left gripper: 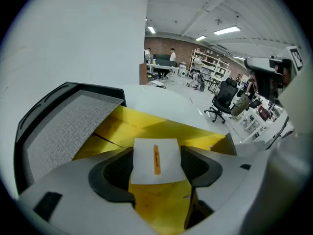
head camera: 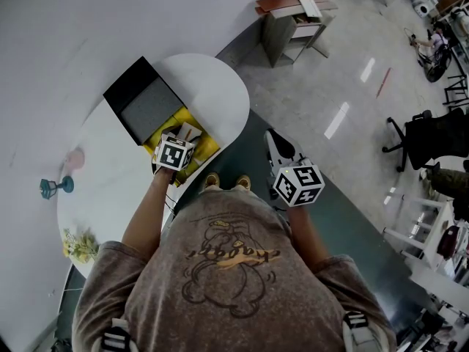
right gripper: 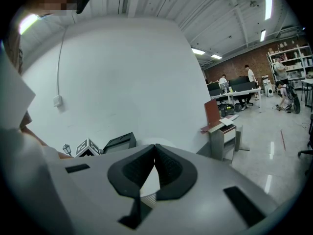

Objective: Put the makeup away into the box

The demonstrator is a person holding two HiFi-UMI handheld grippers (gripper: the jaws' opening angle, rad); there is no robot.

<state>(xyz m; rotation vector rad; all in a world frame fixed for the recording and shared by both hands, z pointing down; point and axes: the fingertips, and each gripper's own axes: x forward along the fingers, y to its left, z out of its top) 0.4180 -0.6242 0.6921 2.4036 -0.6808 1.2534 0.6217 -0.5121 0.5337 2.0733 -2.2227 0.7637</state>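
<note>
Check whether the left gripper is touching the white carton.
Touching. In the left gripper view, the left gripper presses both pads against the white carton over the yellow box.

Looking down from the head camera, I see a white table (head camera: pixel 220 86) with a rounded end; on it stands an open box (head camera: pixel 207 147), yellow inside, with its black lid (head camera: pixel 143 103) lying back toward the wall; the left gripper (head camera: pixel 185 136) hangs over the yellow part, with a small white packet (head camera: pixel 190 130) at its front end; the right gripper (head camera: pixel 274 138) is off the table, over the grey floor (head camera: pixel 344 64), well apart from the box; near the table's far edge I see a teal figurine (head camera: pixel 56 188), a pink thing (head camera: pixel 74 158) and yellow flowers (head camera: pixel 80 245); a small cabinet (head camera: pixel 293 29) stands by the wall, and a black office chair (head camera: pixel 432 139) at the right
</note>
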